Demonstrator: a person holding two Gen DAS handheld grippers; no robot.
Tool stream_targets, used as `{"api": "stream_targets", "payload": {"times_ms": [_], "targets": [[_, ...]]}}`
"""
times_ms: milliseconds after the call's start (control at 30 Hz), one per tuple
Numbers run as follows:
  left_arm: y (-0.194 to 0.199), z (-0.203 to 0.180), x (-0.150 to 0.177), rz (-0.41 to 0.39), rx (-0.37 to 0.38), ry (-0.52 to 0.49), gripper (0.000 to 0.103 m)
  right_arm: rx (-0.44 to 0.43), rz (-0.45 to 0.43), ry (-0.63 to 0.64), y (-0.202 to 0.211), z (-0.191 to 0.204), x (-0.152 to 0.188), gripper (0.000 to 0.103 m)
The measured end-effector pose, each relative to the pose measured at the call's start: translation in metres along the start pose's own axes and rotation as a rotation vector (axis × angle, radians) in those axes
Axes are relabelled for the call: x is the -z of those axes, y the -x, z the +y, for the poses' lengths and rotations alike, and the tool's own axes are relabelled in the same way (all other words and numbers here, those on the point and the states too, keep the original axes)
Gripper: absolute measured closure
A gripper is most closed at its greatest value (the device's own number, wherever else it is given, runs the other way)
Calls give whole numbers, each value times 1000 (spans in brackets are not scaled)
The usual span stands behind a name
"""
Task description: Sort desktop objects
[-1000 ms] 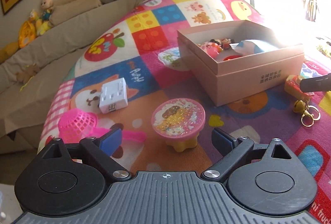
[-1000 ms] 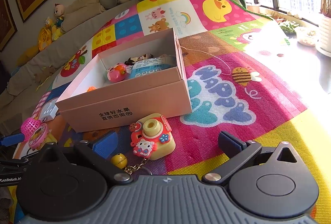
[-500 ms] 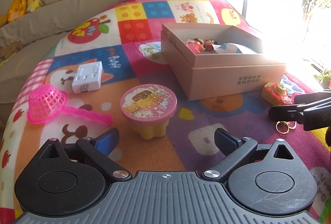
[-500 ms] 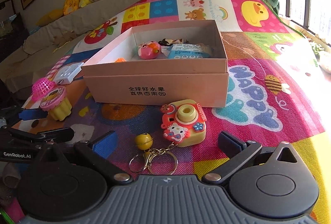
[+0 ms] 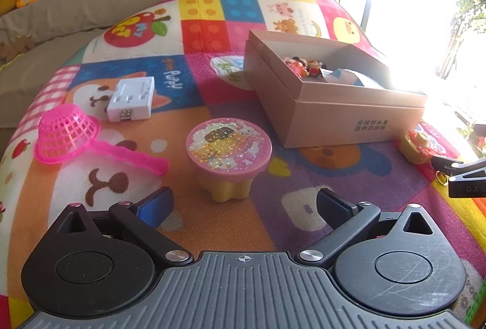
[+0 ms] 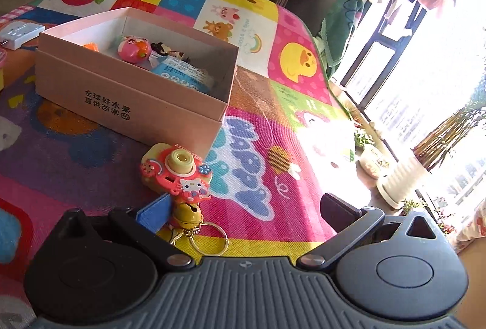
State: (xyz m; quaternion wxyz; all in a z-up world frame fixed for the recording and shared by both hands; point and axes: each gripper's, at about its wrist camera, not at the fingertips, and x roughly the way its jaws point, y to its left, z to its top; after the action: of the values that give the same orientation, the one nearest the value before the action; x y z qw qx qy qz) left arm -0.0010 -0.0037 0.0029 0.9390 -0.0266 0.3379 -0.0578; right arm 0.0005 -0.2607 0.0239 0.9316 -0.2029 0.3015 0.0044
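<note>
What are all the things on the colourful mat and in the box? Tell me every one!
Cardboard box: one, pinkish-tan, open, middle of mat.
Round pink toy: one, inside box.
Blue packet: one, inside box.
Small figures: a few, red and black, inside box; count unclear.
Cupcake-shaped case: one, pink glitter lid, yellow base, ahead of left gripper.
Net scoop: one, pink, left of the case.
Plug adapter: one, white, behind scoop.
Camera keychain: one, red and yellow, with bell and rings, beside box.
Play mat: one, multicoloured.
Left gripper: one, black, open.
Right gripper: one, black, open.
</note>
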Motion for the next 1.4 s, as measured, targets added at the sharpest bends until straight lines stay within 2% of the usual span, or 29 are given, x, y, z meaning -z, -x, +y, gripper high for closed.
{"api": "stream_targets", "payload": {"times_ms": [133,167,333,433,533,633,767,833,900,967,1067,1133,1200,1300,1400], "targets": [[0,0,0,0,0,0,0,-268,29,-206,-1,-16,-6,0],[0,0,0,0,0,0,0,-303,29,-229,-3,-15,-7,0],[0,1,0,-1,1,2,0,-311,34,-261,-27,-8,-15,1],[0,1,1,-1,2,4,0,-339,71,-278,-38,-7,-17,20],[0,1,0,-1,2,4,0,-373,52,-246,-29,1,-16,36],[0,1,0,-1,2,3,0,-425,33,-178,-12,16,-11,43],[0,1,0,-1,2,4,0,-486,14,-112,11,30,-2,43],[-1,2,-1,-3,-2,12,0,-487,6,-111,17,32,2,43],[-3,3,-5,-9,-21,18,0,-474,-3,-122,19,33,6,39],[-6,1,-9,-22,-49,-7,0,-446,-12,-135,17,33,9,27],[-10,-5,-15,-52,-93,-69,1,-432,-13,-142,16,32,9,24],[-13,-8,-18,-57,-103,-92,12,-435,-14,-148,16,31,9,23],[-16,-10,-20,-53,-109,-102,33,-432,-16,-146,16,32,9,23],[-15,-10,-19,-54,-113,-105,42,-429,-23,-136,17,33,8,23],[-10,-10,-15,-52,-101,-116,42,-436,-30,-123,17,34,5,23]]}}
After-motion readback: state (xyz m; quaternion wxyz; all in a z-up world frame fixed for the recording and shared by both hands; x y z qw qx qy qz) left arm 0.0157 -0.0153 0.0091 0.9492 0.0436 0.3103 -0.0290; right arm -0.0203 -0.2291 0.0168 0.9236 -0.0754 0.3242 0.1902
